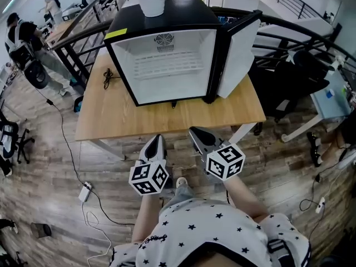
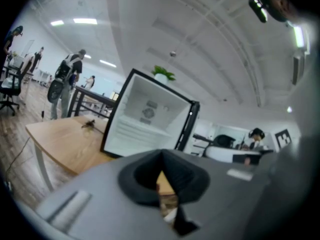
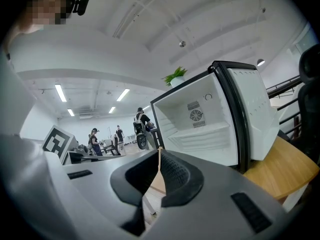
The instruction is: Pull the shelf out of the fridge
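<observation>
Jaws of left gripper point(image 1: 157, 138) and right gripper point(image 1: 194, 131) sit closed, empty; open one, approach level, clamp the shelf point(image 1: 167, 65) at its front edge.

You're facing a wooden table point(image 1: 167, 118). A black cable point(image 1: 107, 78) lies near its left edge, a white power adapter point(image 1: 85, 192) sits on the floor off its front-left corner, and a black office chair point(image 1: 289, 88) stands to its right.

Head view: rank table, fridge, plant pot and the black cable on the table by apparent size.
1. Table: widest outline, though the fridge covers much of it.
2. Fridge, door open: close behind.
3. Pot and cable: both small and similar in extent. The pot sits higher, nearer the camera, so I won't rank them.
</observation>
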Demonstrator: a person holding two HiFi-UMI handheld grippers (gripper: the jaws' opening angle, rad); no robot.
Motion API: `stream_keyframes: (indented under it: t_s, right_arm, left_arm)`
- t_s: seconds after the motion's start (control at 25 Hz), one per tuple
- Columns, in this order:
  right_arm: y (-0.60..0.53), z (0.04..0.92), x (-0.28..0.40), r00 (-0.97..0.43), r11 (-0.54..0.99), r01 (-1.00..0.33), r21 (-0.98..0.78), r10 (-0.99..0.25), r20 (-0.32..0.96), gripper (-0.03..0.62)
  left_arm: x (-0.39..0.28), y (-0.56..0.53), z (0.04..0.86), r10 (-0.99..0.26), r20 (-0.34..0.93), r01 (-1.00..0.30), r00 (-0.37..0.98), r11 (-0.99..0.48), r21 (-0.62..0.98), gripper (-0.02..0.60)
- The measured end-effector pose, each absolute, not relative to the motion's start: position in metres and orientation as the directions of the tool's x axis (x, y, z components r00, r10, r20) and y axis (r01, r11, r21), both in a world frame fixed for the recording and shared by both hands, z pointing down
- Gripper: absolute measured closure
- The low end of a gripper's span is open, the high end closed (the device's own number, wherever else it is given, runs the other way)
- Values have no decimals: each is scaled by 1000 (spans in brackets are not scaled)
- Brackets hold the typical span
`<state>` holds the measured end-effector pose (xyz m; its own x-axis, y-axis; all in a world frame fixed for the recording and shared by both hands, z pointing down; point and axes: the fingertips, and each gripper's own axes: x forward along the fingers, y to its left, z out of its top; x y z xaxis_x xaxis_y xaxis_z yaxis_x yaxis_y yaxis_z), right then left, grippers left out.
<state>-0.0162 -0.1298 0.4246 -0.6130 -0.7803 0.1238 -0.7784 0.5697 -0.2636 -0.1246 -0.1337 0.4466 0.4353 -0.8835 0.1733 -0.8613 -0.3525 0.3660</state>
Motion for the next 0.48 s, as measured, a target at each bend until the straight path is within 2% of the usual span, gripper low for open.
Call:
stream_keyframes:
  t_s: [0.48]
  right_arm:
    - [-208,420,-14,-534,496,-826,-268,-841,89,571]
  left_arm:
    - [-133,-216,449,-861,166,-840,481,-398,369,577]
